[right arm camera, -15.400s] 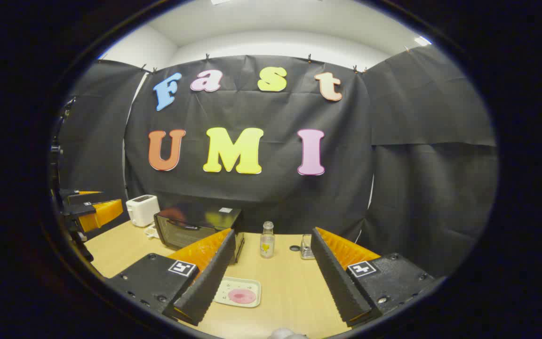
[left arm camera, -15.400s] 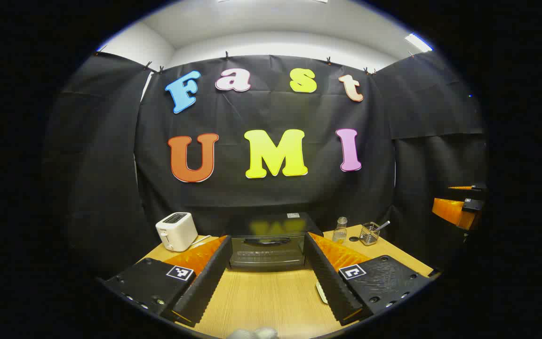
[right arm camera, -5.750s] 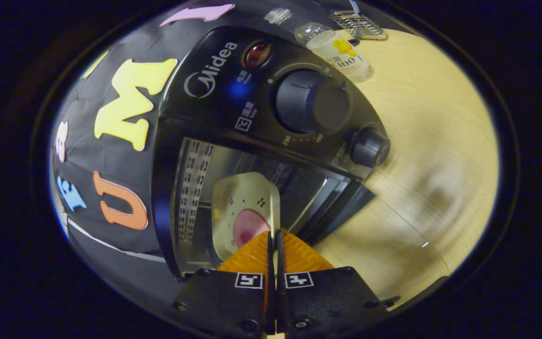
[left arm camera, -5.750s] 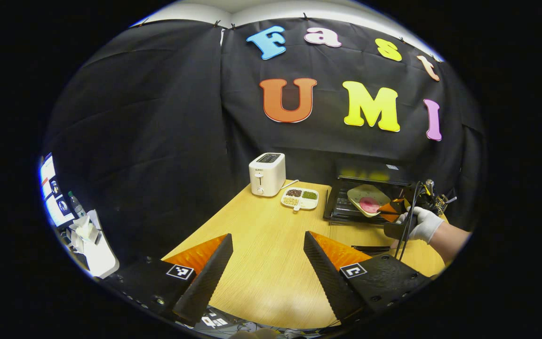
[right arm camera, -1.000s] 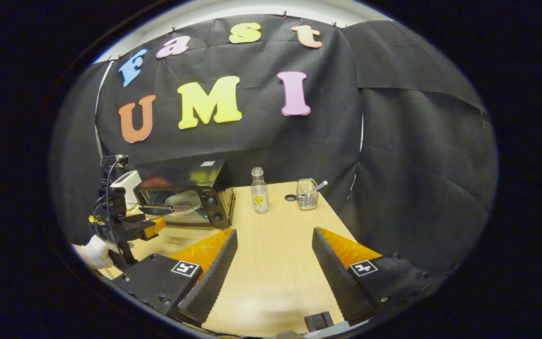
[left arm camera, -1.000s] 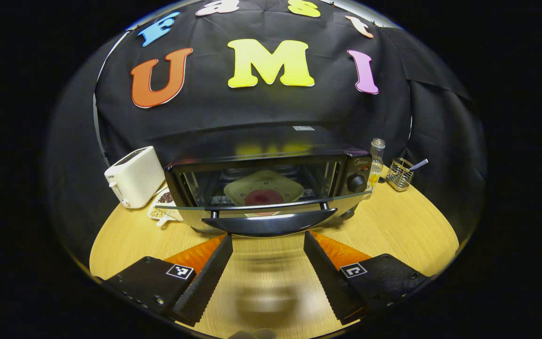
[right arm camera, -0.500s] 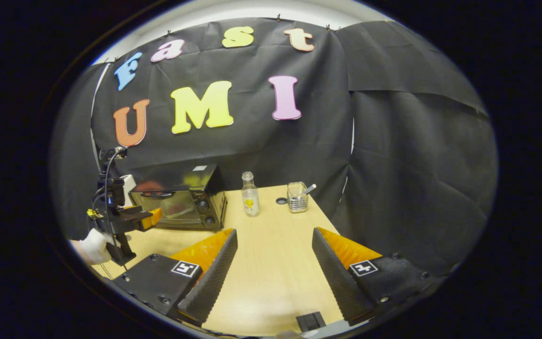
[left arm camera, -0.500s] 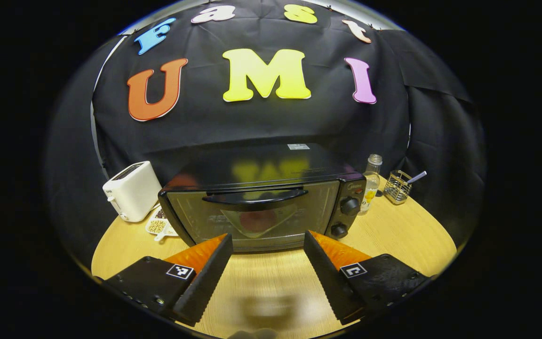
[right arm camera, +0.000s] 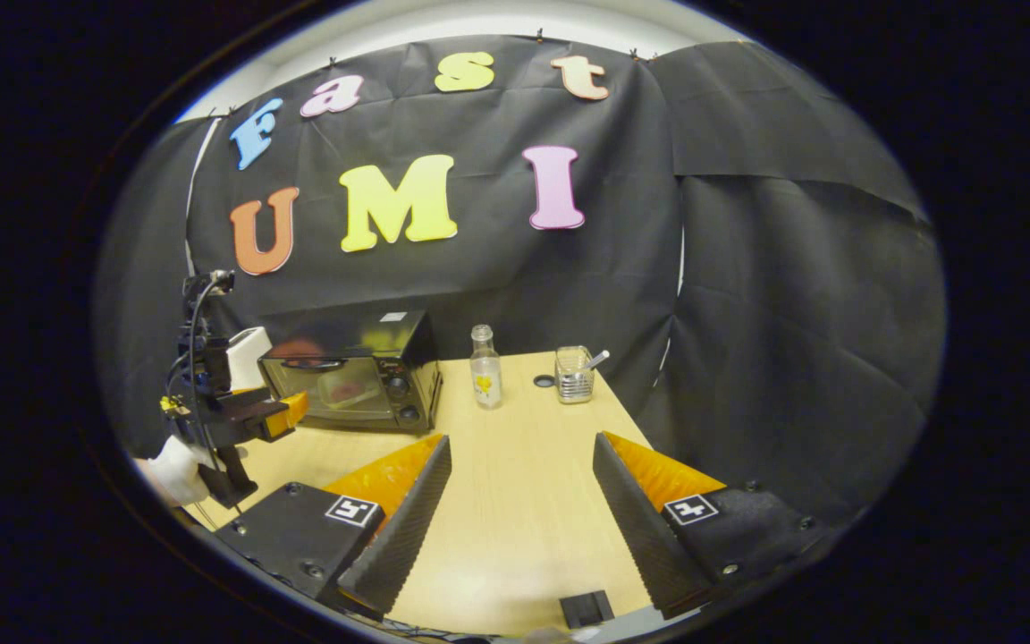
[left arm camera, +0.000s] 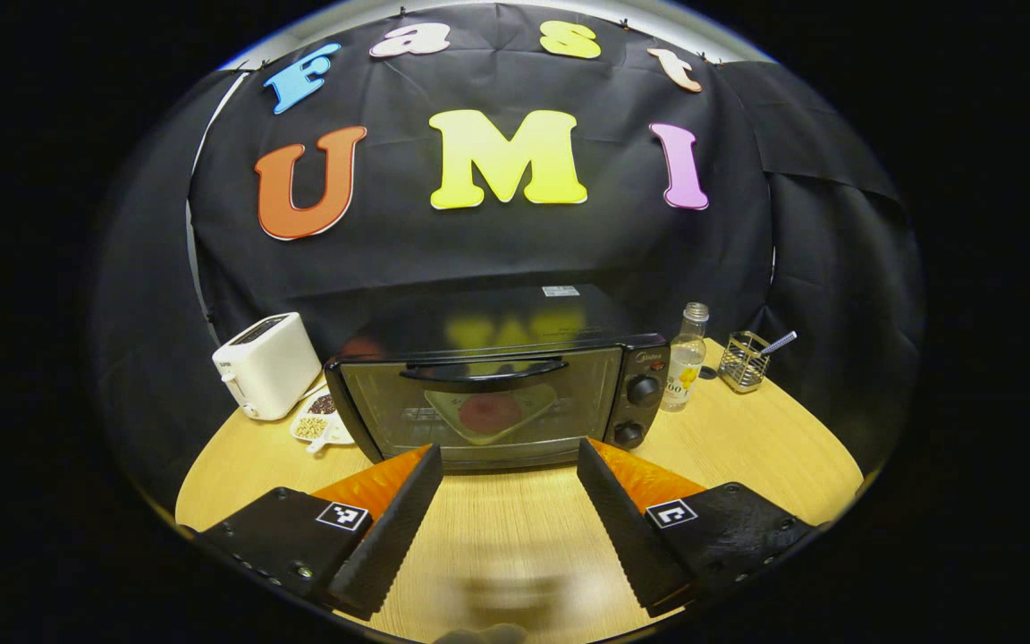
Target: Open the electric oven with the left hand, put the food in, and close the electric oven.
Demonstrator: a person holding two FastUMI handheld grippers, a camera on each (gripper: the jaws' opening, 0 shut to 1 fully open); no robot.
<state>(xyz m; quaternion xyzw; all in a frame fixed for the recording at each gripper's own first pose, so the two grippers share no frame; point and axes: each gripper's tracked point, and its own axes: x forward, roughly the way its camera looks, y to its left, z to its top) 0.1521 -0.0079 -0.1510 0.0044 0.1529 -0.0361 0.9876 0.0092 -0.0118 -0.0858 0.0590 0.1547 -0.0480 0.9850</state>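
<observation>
While the left gripper (left arm camera: 506,501) hangs level before the oven (left arm camera: 497,402), jaws wide and empty, oven door shut just beyond the fingertips, plate (left arm camera: 488,413) inside behind the glass, bare table (left arm camera: 747,447) between jaws, right gripper (right arm camera: 519,496) likewise spread, holding nothing, oven far ahead-left.
</observation>
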